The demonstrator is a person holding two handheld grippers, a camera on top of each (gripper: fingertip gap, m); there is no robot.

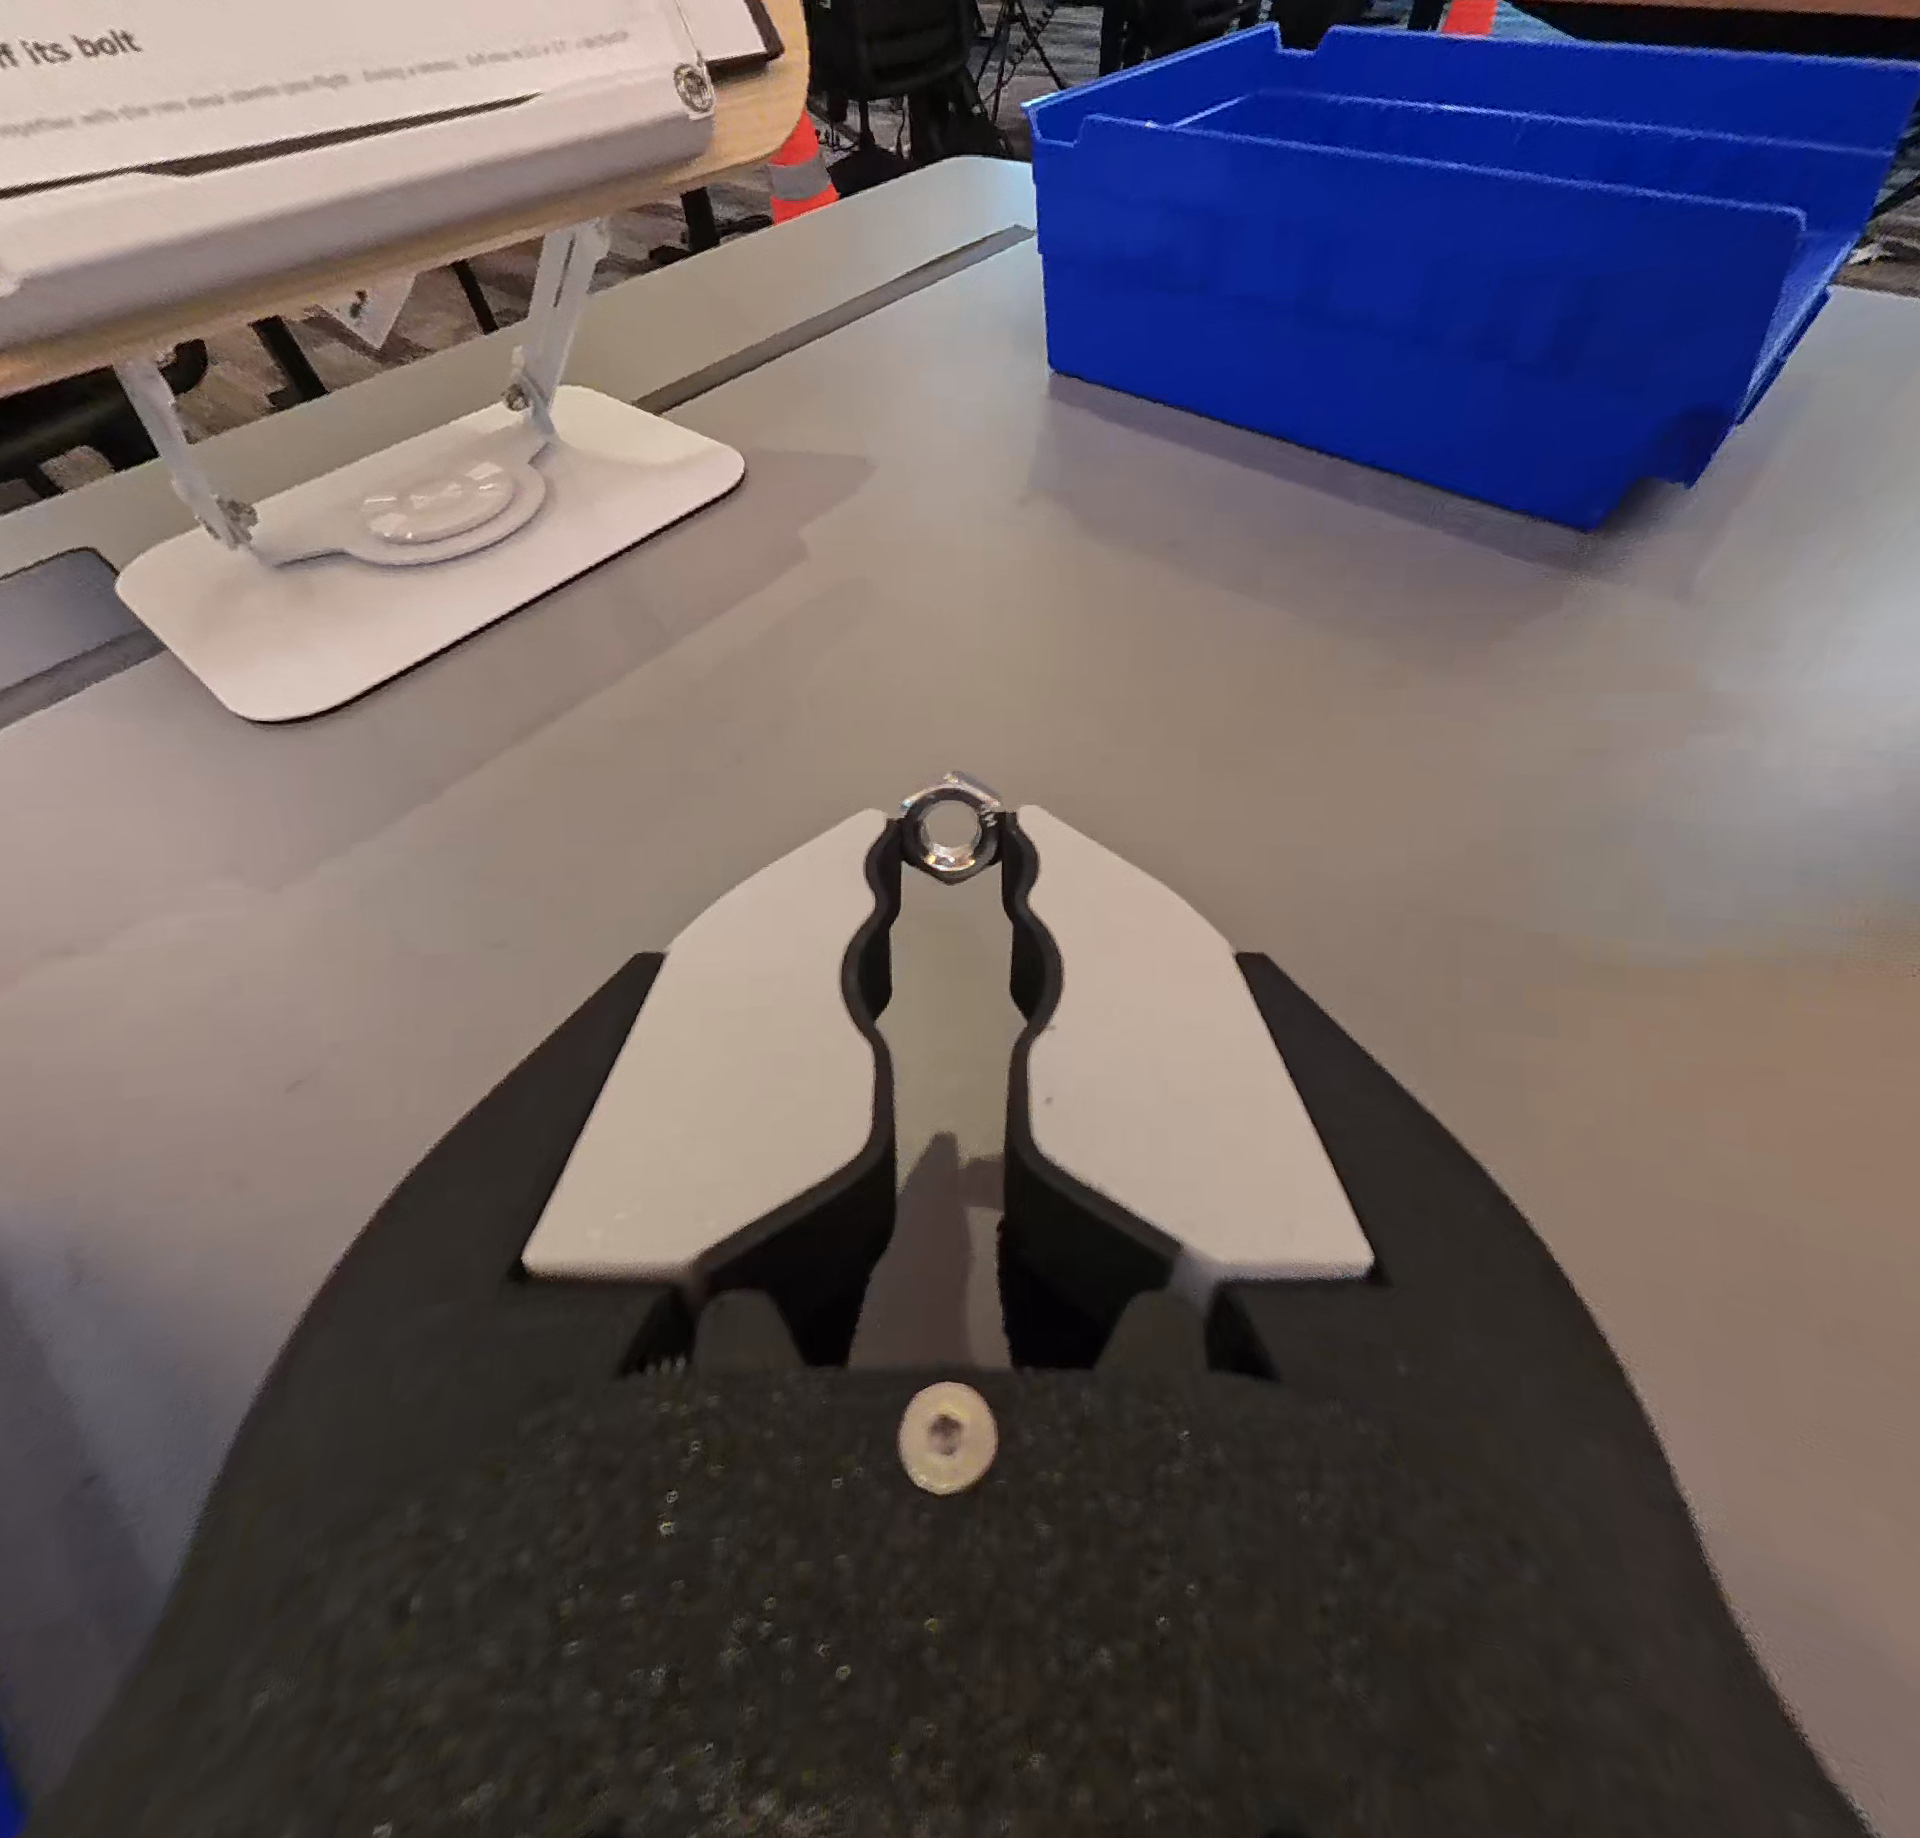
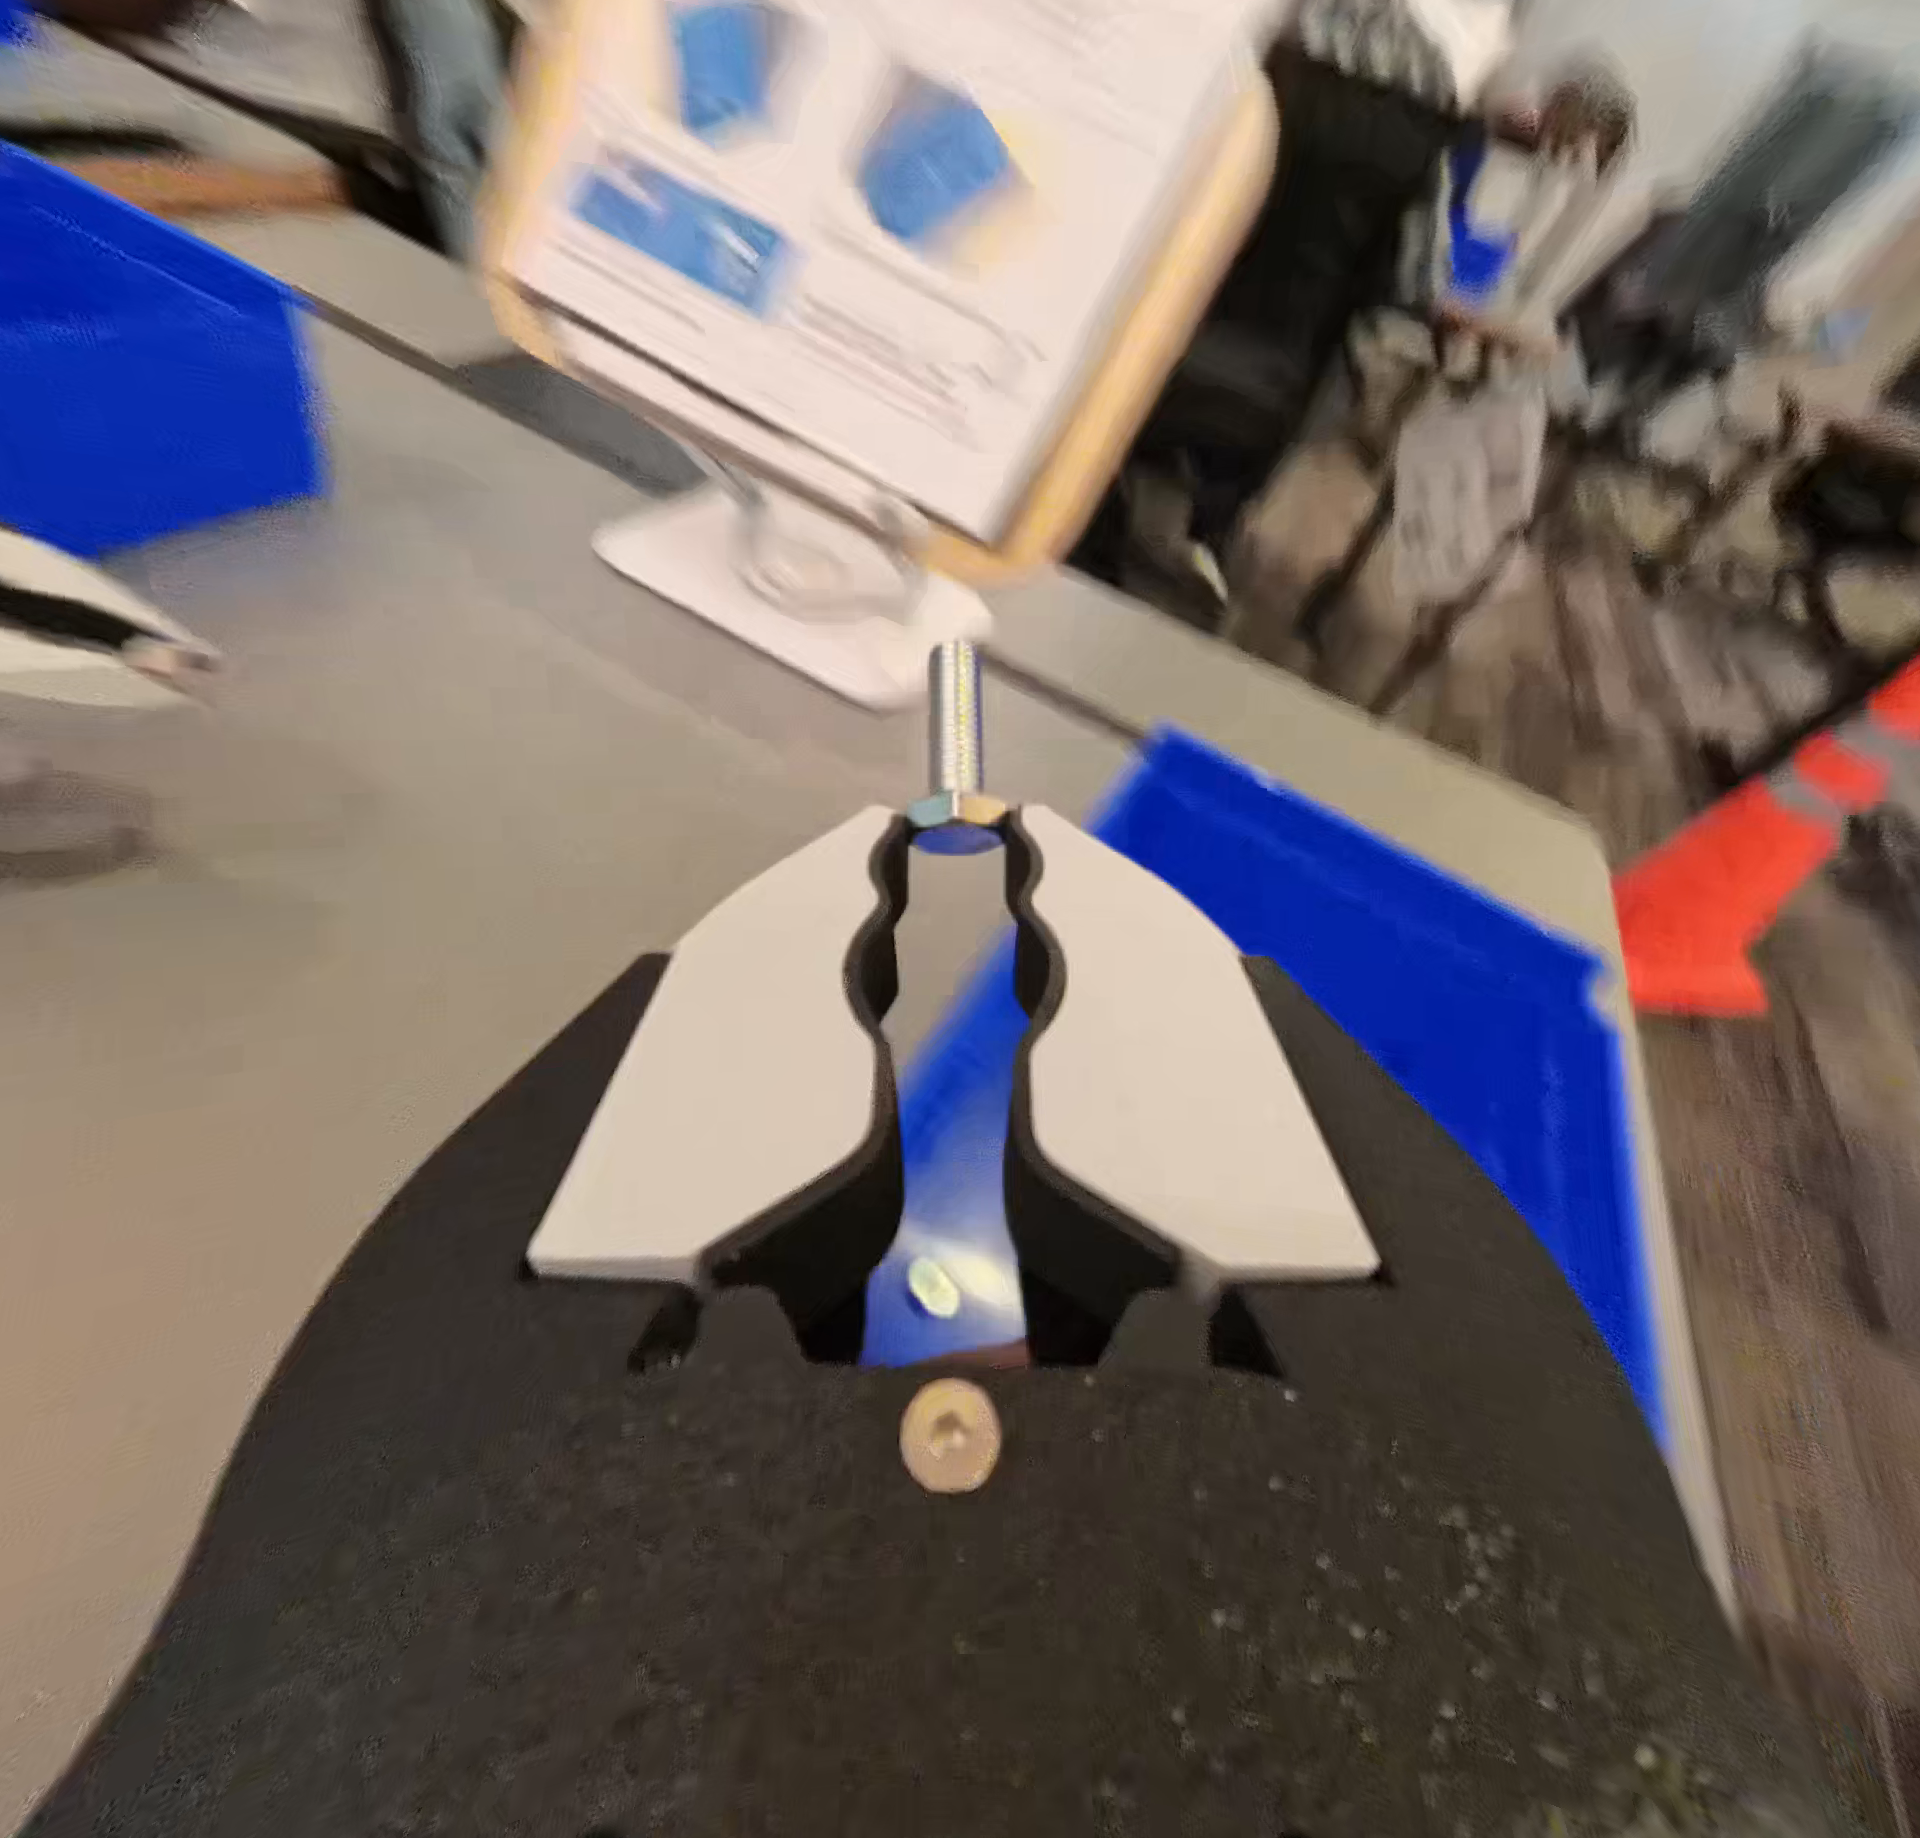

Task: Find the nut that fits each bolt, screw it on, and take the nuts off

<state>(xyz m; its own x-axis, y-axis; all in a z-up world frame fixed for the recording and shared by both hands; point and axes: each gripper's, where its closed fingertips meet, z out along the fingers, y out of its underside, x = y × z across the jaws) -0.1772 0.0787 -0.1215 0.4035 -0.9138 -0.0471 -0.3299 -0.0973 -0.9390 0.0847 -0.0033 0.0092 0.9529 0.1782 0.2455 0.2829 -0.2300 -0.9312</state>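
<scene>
My left gripper (image 1: 951, 838) is shut on a shiny hex nut (image 1: 951, 832), gripped by its flats at the fingertips with its bore facing the camera, held above the grey table (image 1: 1351, 853). My right gripper (image 2: 954, 832) is shut on the hex head of a silver bolt (image 2: 954, 723); the threaded shank points away from the camera. The left gripper's tips (image 2: 156, 650) show at the left edge of the right wrist view. Another small metal part (image 2: 932, 1287) lies in the blue bin under my right gripper. The right wrist view is blurred.
A blue bin (image 1: 1455, 261) stands at the far right of the table. A white instruction sheet on a wooden board with a white stand (image 1: 416, 531) is at the far left. Another blue bin (image 2: 1403, 978) sits below my right gripper. An orange cone (image 2: 1745, 884) stands on the floor. One gripper's finger ends stand about 30 cm off the other's.
</scene>
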